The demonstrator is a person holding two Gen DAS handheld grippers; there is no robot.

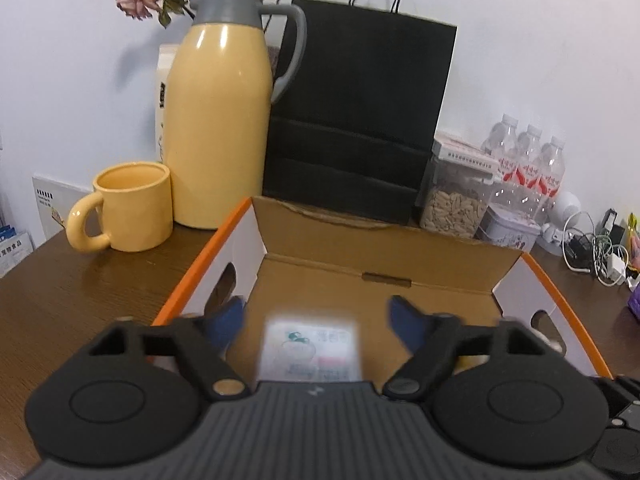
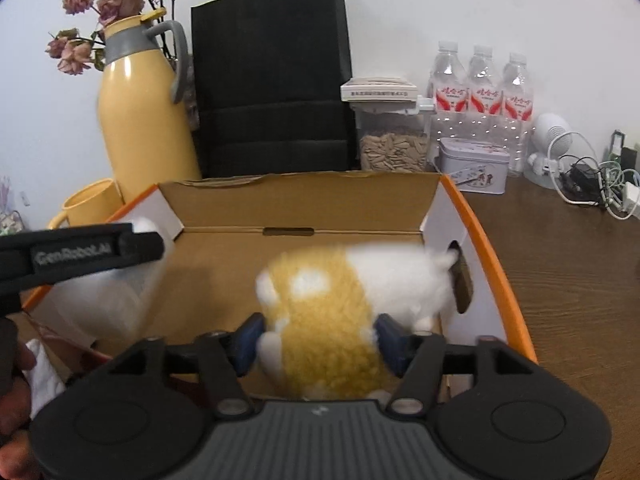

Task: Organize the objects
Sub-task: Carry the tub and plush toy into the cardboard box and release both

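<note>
An open cardboard box (image 1: 372, 248) with an orange rim stands on the brown table. My left gripper (image 1: 315, 308) hangs open over its left half. A blurred white packet (image 1: 312, 350) sits between the fingers, clear of both blue pads (image 1: 228, 318). In the right wrist view, my right gripper (image 2: 319, 322) is over the same box (image 2: 304, 200). A blurred yellow and white plush toy (image 2: 328, 308) fills the gap between its fingers, which stand wide and do not squeeze it. A left gripper finger (image 2: 80, 256) and the white packet (image 2: 116, 292) show at the left.
Behind the box stand a yellow thermos jug (image 1: 220, 120), a yellow mug (image 1: 132, 208), a black paper bag (image 1: 360, 112), a jar of seeds (image 1: 456, 196), three water bottles (image 1: 528, 160) and a tin (image 1: 508, 232). Tangled cables (image 1: 600, 252) lie at the right.
</note>
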